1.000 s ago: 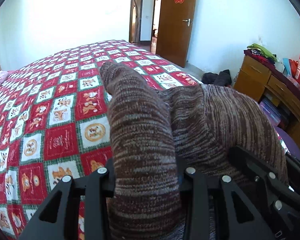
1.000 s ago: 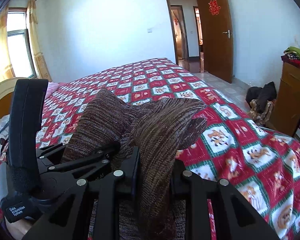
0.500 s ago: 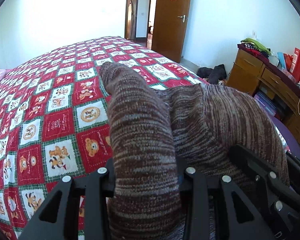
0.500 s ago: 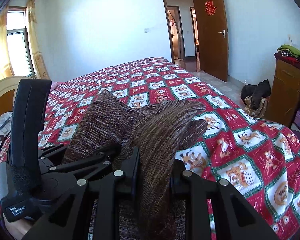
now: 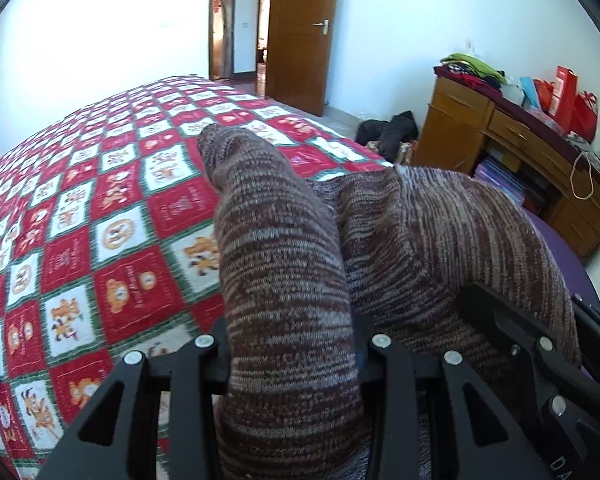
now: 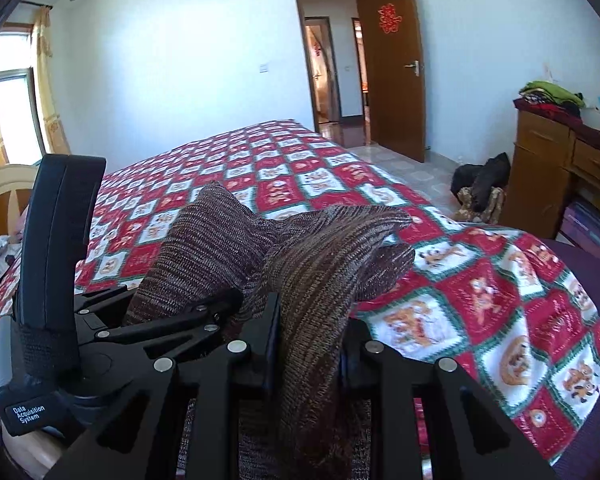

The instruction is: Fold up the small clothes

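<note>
Both grippers have carried the knit garment [image 5: 420, 248] farther across the bed, toward the door.
The left gripper [image 5: 292, 356] and the right gripper [image 6: 312, 344] each clamp a bunched edge, the garment lifted above the red patchwork quilt [image 5: 100, 240]. Judged step: carrying it over for a fold; next, lower and lay it flat. The wooden desk [image 6: 560, 176] stands clear.

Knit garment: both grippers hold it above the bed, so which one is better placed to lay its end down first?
Probably right: clear bedspread lies just beyond its pinched fold. The left grips a thicker bunch of the garment that hides the bed ahead.
</note>
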The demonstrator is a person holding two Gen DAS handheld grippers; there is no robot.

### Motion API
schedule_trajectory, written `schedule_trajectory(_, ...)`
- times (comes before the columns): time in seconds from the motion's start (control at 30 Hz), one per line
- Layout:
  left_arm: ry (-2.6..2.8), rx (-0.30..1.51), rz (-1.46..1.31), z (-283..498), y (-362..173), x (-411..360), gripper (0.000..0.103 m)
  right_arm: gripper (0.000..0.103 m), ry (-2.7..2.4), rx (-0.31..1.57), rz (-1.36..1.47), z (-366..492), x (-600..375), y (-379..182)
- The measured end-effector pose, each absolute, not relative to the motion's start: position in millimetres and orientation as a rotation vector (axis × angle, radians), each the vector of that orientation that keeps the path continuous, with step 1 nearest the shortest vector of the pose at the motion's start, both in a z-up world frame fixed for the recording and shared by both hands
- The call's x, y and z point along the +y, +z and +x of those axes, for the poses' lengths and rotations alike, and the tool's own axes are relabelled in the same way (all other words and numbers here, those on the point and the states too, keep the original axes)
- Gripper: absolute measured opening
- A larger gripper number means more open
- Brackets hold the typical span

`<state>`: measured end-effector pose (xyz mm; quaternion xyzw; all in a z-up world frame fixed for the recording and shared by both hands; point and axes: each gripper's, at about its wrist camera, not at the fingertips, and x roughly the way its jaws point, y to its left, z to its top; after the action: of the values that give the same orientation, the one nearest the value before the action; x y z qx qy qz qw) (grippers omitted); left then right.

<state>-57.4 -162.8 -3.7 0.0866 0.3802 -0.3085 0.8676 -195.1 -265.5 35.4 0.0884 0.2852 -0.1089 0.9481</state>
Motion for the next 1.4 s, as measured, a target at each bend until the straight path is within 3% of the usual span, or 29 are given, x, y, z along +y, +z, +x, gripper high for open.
schedule_trajectory(0.73,-0.757,0.726,0.251,-43.7,-2.6,-274.4,0.039,0.024,-0.379,0.513,0.191,-193.4,-361.4,38.4)
schedule_trajectory(1.03,-0.732,0.805,0.287,-25.3,-40.5,-310.7,0.040,0.024,-0.436,0.620,0.206,-168.2,-410.3,-1.8)
schedule_trajectory(1.13,-0.734,0.838,0.260,-20.2,-44.7,-307.4,0.043,0.024,-0.438,0.643,0.256,-167.1,-421.3,-17.5)
schedule_trajectory(1.27,-0.727,0.919,0.205,-6.7,-49.7,-302.9,0.062,0.025,-0.422,0.649,0.324,-168.2,-433.1,-29.5)
schedule_trajectory(1.4,-0.731,1.005,0.118,3.1,-50.3,-290.0,0.071,0.029,-0.398,0.643,0.370,-173.6,-439.1,-30.8)
